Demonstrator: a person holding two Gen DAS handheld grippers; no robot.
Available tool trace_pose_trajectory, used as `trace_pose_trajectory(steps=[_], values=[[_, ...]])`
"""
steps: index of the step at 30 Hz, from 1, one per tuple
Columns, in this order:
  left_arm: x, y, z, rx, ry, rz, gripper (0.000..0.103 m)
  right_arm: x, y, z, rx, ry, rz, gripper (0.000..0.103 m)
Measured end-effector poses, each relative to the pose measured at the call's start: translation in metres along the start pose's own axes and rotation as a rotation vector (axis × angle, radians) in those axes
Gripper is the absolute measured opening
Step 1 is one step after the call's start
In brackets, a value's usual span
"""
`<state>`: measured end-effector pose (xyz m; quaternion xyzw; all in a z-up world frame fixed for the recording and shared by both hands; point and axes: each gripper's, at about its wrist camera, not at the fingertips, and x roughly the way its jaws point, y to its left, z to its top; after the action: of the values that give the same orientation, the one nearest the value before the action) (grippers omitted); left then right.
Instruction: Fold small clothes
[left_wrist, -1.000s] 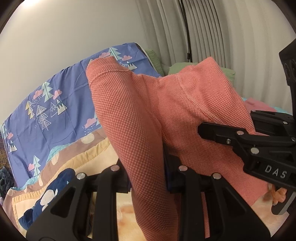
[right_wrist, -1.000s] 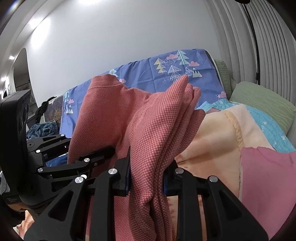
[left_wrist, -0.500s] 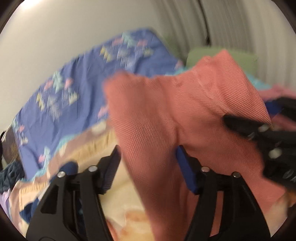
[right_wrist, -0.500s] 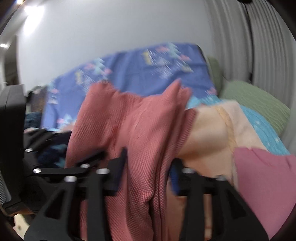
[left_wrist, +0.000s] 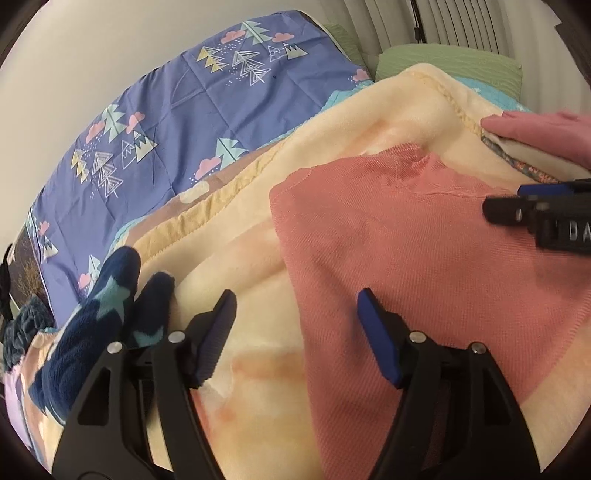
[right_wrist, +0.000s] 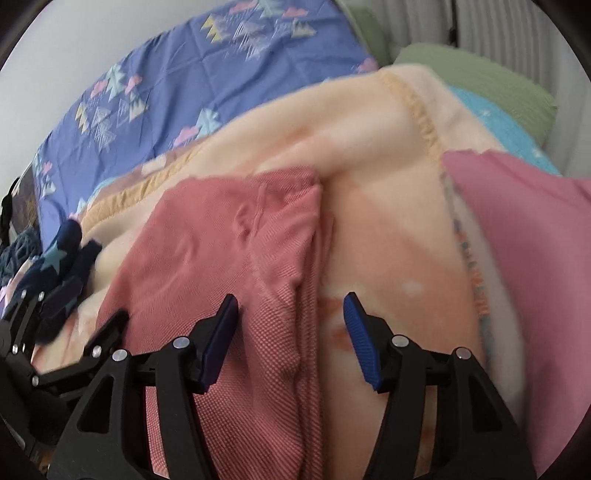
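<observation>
Both pairs of jaws stand spread and are opening wider, and neither pair pinches anything. On the left gripper (left_wrist: 295, 328) the blue pads (left_wrist: 376, 347) are apart over the bed: the left edge of the coral-red knitted garment (left_wrist: 424, 258) lies in the gap below them, but the pads do not press on it. On the right gripper (right_wrist: 291, 332) the jaws are also apart, and the right edge of the same garment (right_wrist: 229, 251) runs down between them, bunched in a soft ridge, free of both pads.

The garment lies on the cream and peach fleece blanket (left_wrist: 332, 147) that covers the bed. In the left wrist view it looks mostly flat, with a small pucker near its far edge. In the right wrist view its right side is folded into narrow pleats.

To the left of it, on the blanket, lies a dark navy fleece piece with pale blue stars (left_wrist: 92, 314), apart from the red garment. To the right, a pink cloth (right_wrist: 528, 258) rests over the blanket's edge. Behind is a violet-blue sheet printed with trees and clouds (left_wrist: 184, 110), a green pillow (left_wrist: 450, 62) near the pleated curtain, and a turquoise cloth (right_wrist: 498, 122) beside it.
</observation>
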<state>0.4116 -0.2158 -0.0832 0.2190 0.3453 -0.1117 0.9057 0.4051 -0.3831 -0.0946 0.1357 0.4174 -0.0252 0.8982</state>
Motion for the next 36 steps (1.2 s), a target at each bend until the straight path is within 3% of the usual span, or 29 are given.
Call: trace_pose_trajectory(steps=[8,10,15,16,19,23,26,31,36], values=[[-0.052,0.024,-0.020,-0.145,-0.077,-0.059,0.086,-0.065,0.002,-0.031,0.000,-0.204,0.017,0.066],[-0.074,0.029,-0.029,-0.184,-0.107,-0.071,0.089,-0.090,0.005,-0.048,-0.012,-0.257,0.042,0.079],[-0.134,0.037,-0.056,-0.280,-0.160,-0.080,0.098,-0.162,0.029,-0.088,-0.141,-0.392,0.020,0.093],[-0.146,0.037,-0.062,-0.294,-0.170,-0.080,0.100,-0.173,0.033,-0.094,-0.159,-0.408,0.007,0.099],[-0.180,0.037,-0.078,-0.307,-0.201,-0.072,0.101,-0.212,0.044,-0.124,-0.202,-0.463,-0.009,0.102],[-0.233,0.032,-0.102,-0.270,-0.274,-0.022,0.101,-0.248,0.055,-0.158,-0.240,-0.461,-0.020,0.102],[-0.270,0.034,-0.119,-0.278,-0.319,-0.042,0.101,-0.272,0.063,-0.177,-0.233,-0.454,-0.063,0.102],[-0.323,0.041,-0.146,-0.323,-0.360,-0.059,0.101,-0.308,0.068,-0.196,-0.180,-0.457,-0.062,0.102],[-0.369,0.037,-0.162,-0.288,-0.379,0.045,0.101,-0.340,0.074,-0.215,-0.175,-0.430,-0.062,0.102]])
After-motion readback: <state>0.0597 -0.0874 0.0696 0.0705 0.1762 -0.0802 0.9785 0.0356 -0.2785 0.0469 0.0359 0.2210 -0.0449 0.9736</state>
